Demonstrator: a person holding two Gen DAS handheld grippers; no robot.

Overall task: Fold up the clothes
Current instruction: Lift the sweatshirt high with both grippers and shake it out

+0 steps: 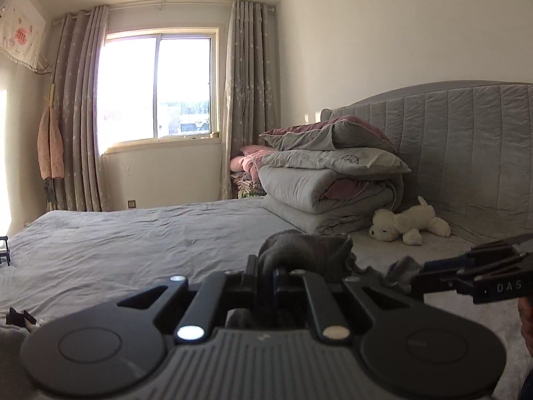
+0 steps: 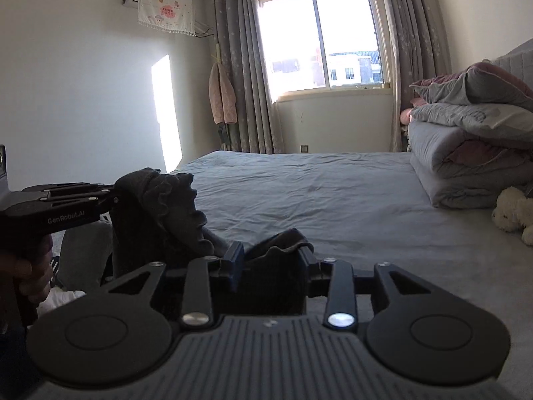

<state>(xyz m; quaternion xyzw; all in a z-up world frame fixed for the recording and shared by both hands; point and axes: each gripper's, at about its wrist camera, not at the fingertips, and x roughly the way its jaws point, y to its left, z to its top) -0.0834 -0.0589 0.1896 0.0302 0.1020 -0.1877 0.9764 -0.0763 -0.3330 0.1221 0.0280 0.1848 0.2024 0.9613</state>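
Bedroom, daylight. The bed (image 1: 133,243) takes up most of both views, covered w/ a wrinkled grey-blue sheet. At the head end a quilted grey headboard (image 1: 466,140), and against it a stack of folded grey/pink duvets (image 1: 329,180) w/ a white plush toy (image 1: 409,221) lying just beside the stack. More folded bedding in pinks sits behind, near the curtain. Far wall: sliding window (image 2: 321,36) blown out by sun, grey curtains (image 1: 80,110) on both sides, a pink padded garment (image 2: 222,95) hanging by the left curtain. AC unit w/ a printed cloth cover (image 2: 166,8) high on the side wall; a bright sun patch below it.

Left gripper (image 1: 266,275): jaws narrow, clamped on a dark grey garment (image 2: 160,213), which bunches up above the fingers & hangs off the bed surface. Right gripper (image 2: 271,261): jaws parted about halfway, a fold of the same dark cloth lying between them; pads don't look to be pressing it. The 2 grippers are near each other, low over the near edge of the bed.
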